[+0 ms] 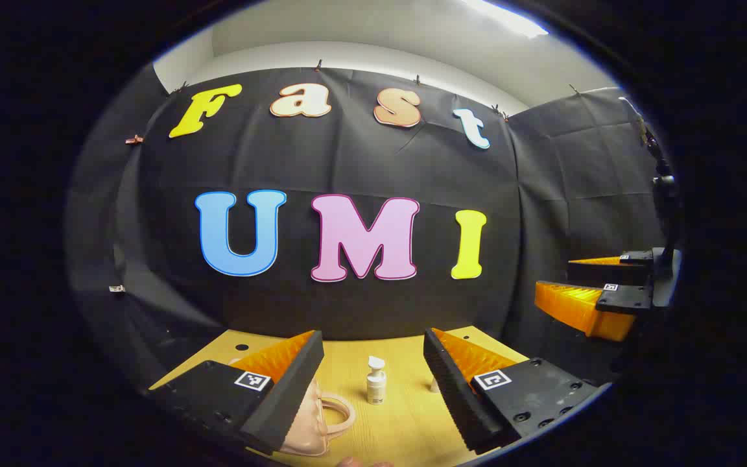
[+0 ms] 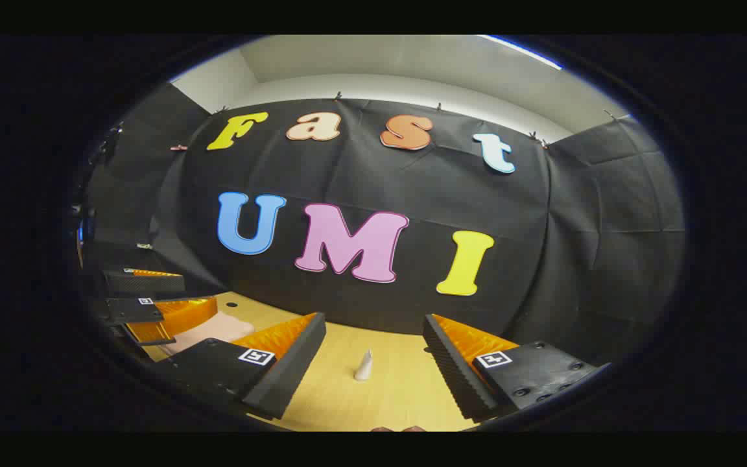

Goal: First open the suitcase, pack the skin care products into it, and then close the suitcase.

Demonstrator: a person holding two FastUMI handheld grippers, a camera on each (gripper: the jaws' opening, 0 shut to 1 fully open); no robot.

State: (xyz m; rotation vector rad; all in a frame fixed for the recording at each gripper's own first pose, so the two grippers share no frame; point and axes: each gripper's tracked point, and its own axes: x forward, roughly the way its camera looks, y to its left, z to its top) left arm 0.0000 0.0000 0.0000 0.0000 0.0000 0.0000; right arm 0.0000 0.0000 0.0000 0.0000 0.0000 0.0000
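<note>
The wooden table [image 1: 406, 415] carries a pink suitcase [image 1: 312, 421] at 7 o'clock in the left gripper view, closed. A white pump bottle [image 1: 376, 381] stands upright at 6 o'clock, a small white tube [image 2: 364, 366] near. Left gripper [image 1: 373, 363] and right gripper [image 2: 373, 350] hover with fingers wide apart, holding nothing.

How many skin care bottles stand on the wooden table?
2: a white plastic pump bottle beside the pink suitcase, and a small white tapered bottle farther right. More may be hidden.
</note>
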